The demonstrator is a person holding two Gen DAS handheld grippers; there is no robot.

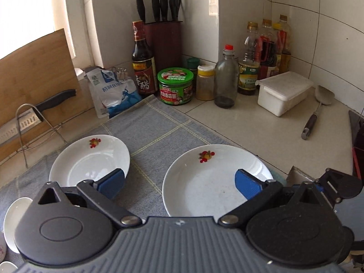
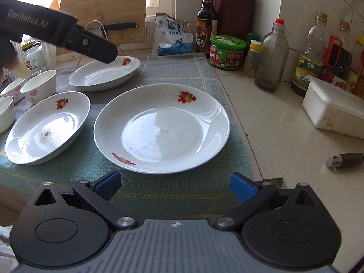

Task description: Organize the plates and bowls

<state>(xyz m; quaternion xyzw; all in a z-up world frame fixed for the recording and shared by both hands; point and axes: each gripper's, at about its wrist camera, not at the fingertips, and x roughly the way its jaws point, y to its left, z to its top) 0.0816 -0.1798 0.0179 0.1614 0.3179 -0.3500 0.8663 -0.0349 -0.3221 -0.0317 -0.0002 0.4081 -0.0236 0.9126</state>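
Note:
A large round white plate (image 2: 161,127) with fruit prints lies on the grey-green cloth (image 2: 182,72), just ahead of my open right gripper (image 2: 175,187), which holds nothing. Left of it sits an oval dish (image 2: 47,127), and a second oval dish (image 2: 104,74) lies farther back. Small white bowls (image 2: 39,86) stand at the left edge. My left gripper (image 1: 179,183) is open and empty, hovering between the far oval dish (image 1: 91,159) and the round plate (image 1: 204,182). In the right wrist view the left gripper's body (image 2: 68,36) hangs over the far dish.
Sauce bottles (image 2: 206,20), a green jar (image 2: 227,52), a glass bottle (image 2: 271,59) and oil bottles (image 2: 311,56) line the tiled wall. A white lidded box (image 2: 334,111) and a spatula (image 1: 317,111) lie on the counter at right. A cutting board (image 1: 38,72) and cleaver rack (image 1: 34,122) stand left.

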